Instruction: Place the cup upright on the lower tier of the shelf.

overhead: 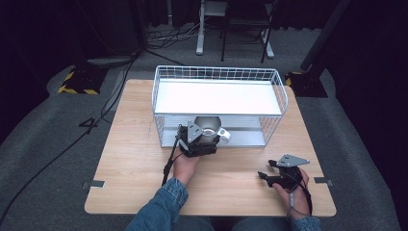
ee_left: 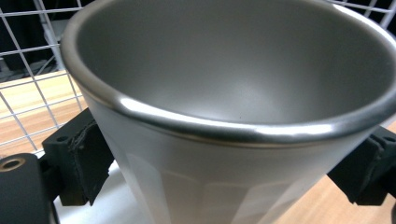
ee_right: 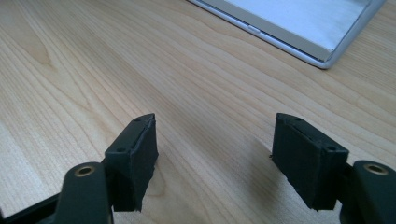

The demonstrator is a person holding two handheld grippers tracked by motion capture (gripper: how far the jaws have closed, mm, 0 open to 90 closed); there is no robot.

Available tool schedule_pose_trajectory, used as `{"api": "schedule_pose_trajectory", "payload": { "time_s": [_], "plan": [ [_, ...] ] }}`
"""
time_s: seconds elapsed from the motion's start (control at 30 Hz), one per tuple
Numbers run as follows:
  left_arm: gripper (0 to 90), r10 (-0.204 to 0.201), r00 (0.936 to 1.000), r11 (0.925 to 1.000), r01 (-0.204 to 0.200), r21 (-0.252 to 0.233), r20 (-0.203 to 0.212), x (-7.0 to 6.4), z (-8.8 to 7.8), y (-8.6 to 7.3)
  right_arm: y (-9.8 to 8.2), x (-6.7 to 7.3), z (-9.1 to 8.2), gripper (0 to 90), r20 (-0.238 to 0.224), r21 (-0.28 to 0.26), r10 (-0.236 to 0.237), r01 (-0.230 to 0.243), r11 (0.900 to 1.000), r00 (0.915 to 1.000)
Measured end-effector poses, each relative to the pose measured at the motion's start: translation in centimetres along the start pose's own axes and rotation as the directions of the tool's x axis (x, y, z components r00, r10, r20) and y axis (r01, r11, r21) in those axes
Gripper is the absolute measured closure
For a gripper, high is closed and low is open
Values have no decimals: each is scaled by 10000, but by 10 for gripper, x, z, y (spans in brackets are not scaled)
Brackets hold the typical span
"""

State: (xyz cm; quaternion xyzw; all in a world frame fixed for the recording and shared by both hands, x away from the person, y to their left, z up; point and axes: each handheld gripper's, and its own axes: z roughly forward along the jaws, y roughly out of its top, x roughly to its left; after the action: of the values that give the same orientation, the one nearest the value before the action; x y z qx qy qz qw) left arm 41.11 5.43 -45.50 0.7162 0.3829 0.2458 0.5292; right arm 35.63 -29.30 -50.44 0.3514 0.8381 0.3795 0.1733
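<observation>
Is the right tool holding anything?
No: in the right gripper view the right tool has its jaws spread apart, with bare wooden table between them.

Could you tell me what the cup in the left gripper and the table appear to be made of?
The cup looks like brushed stainless steel: grey matte inside, bright glint along its rolled rim. The table looks like pale wood or wood-look laminate; grain lines show, but which cannot be told.

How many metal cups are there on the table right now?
1. A silver metal cup with a white handle sits at the front of the white wire rack, clamped in the left gripper. Nothing else seems hidden.
</observation>
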Motion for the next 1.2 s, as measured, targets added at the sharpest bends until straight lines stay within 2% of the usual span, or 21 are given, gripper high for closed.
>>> {"api": "schedule_pose_trajectory", "payload": {
  "time_s": [0.2, 0.33, 0.4, 0.47, 0.5, 0.53, 0.6, 0.7, 0.73, 0.77, 0.83, 0.87, 0.9, 0.93, 0.97, 1.0, 1.03, 1.07, 1.13, 1.17, 1.2],
  "plan": [
    [81, 63, 9994, 9999, -60, 85, -326, 5, 14, -6, 0, 0, 0, 315, 1, -1, 0, 0, 10000, 10000],
    [81, -119, 9988, 9999, 119, 1, -470, 9, 21, -9, 0, 1, 0, 320, 21, -25, -14, 15, 10000, 10000],
    [81, -138, 9982, 9998, 146, 128, -586, 10, 26, -8, 0, 1, 0, 321, 30, -30, -35, 35, 10000, 10000],
    [81, 150, 9965, 9997, -133, 210, -825, 10, 33, -5, 0, 1, 0, 322, 36, -26, -48, 48, 10000, 10000],
    [81, 150, 9965, 9997, -133, 210, -825, 10, 33, -5, 0, 1, 0, 322, 36, -26, -48, 48, 10000, 10000],
    [81, 193, 9987, 9997, -184, 180, -477, 11, 38, -5, 0, 1, 0, 322, 1, -23, -5, 5, 10000, 10000],
    [81, 176, 9993, 9997, -170, 199, -320, 11, 41, -5, 0, 1, 0, 322, -10, -16, 12, -12, 10000, 10000],
    [81, 91, 9966, 9997, -71, 247, -824, 10, 47, -7, 0, 1, 0, 322, -2, -13, 22, -22, 10000, 10000],
    [81, 105, 9962, 9995, -79, 297, -870, 11, 48, -7, 0, 1, 0, 322, -5, -15, 34, -34, 10000, 10000],
    [81, 198, 9927, 9994, -164, 296, -1190, 12, 49, -8, 0, 1, 0, 322, -9, -12, 38, -38, 10000, 10000],
    [81, 90, 9896, 9993, -38, 360, -1437, 12, 53, -9, 0, 0, 0, 322, -17, -3, 45, -45, 10000, 10000],
    [81, 300, 9799, 9988, -218, 437, -1970, 14, 53, -9, 0, 0, 0, 322, -18, -4, 47, -47, 10000, 10000],
    [81, 333, 9794, 9984, -234, 519, -1991, 14, 54, -9, 0, 0, 0, 322, -15, -6, 43, -43, 10000, 10000],
    [80, 833, 9760, 9953, -715, 655, -2010, 17, 55, -8, 0, 1, 0, 322, -12, -4, 44, -44, 10000, 10000],
    [80, 885, 9740, 9945, -747, 729, -2086, 17, 56, -9, 0, 1, 0, 322, -11, -6, 41, -41, 10000, 10000],
    [80, 649, 9781, 9960, -514, 726, -1978, 17, 58, -10, 0, 1, 0, 322, -10, -6, 42, -42, 10000, 10000],
    [80, 577, 9790, 9964, -444, 717, -1955, 18, 58, -10, 0, 1, 0, 322, -8, -6, 41, -41, 10000, 10000],
    [80, 534, 9889, 9960, -428, 786, -1385, 20, 60, -10, 0, 1, 0, 322, -6, -22, 40, -40, 10000, 10000],
    [80, 595, 9891, 9954, -486, 829, -1346, 23, 60, -9, 0, 1, 0, 322, 0, -22, 28, -28, 10000, 10000],
    [80, -400, 9900, 9966, 493, 657, -1356, 16, 62, -12, 0, 1, 0, 322, 8, -30, 14, -14, 10000, 10000],
    [79, -387, 9898, 9967, 481, 660, -1370, 16, 61, -12, 0, 1, 0, 322, 2, -40, 11, -11, 10000, 10000]
  ]
}}
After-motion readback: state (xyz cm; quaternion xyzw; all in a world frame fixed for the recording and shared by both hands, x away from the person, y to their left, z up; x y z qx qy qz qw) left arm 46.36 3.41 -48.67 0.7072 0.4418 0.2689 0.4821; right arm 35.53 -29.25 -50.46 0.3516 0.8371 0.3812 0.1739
